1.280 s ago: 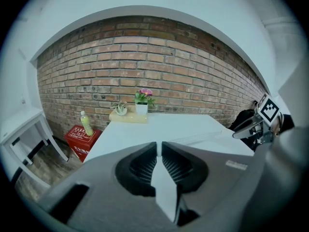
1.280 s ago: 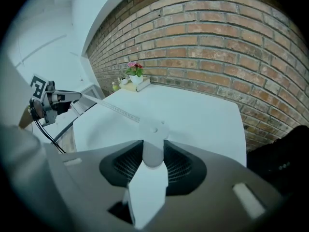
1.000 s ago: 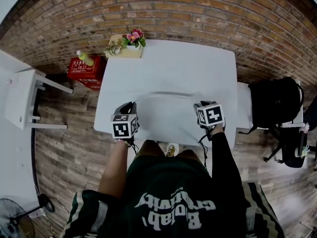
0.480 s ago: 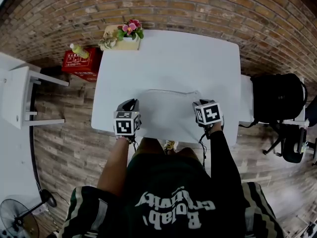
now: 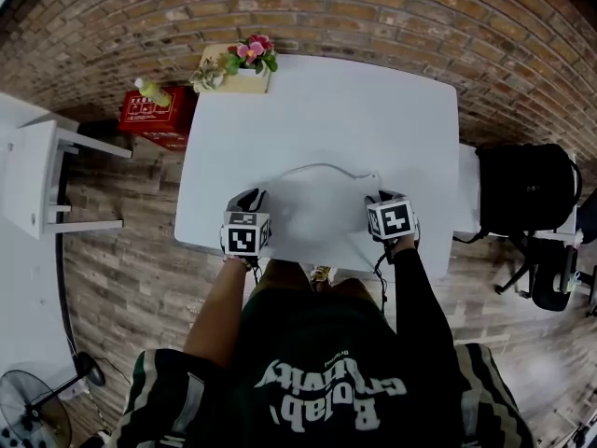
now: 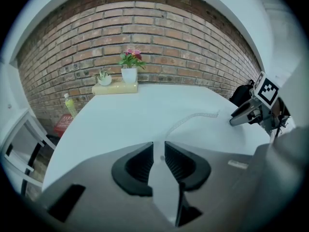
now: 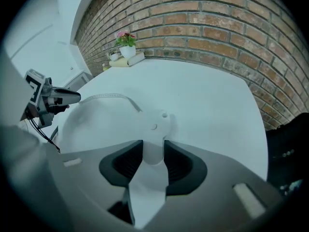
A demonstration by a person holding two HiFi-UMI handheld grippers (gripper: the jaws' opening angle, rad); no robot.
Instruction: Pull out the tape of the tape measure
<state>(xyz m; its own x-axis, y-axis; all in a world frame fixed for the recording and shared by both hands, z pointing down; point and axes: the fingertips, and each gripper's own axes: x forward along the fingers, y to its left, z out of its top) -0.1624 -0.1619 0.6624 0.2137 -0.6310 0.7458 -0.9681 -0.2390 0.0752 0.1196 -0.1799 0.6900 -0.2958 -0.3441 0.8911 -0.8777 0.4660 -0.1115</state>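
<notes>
A white tape measure case [image 7: 155,127] rests on the white table [image 5: 326,110], and my right gripper [image 7: 153,148] is shut on its near side. Its thin white tape [image 5: 322,166] arches across the table from the case toward my left gripper [image 5: 254,197]. In the left gripper view the tape [image 6: 193,117] runs down into the narrow gap of my left gripper [image 6: 159,146]. Those jaws have just been opening, with the tape's end lying between them. The right gripper [image 5: 378,197] sits near the table's front edge, level with the left one.
A potted flower [image 5: 250,54] on a wooden block stands at the table's far left corner. On the floor, a red box [image 5: 154,119] with a bottle and a white stool [image 5: 47,171] are at left. A black backpack [image 5: 522,189] sits at right.
Both grippers have sunk toward the table. The tape between them, nearly straight before, now bows into an arch.
</notes>
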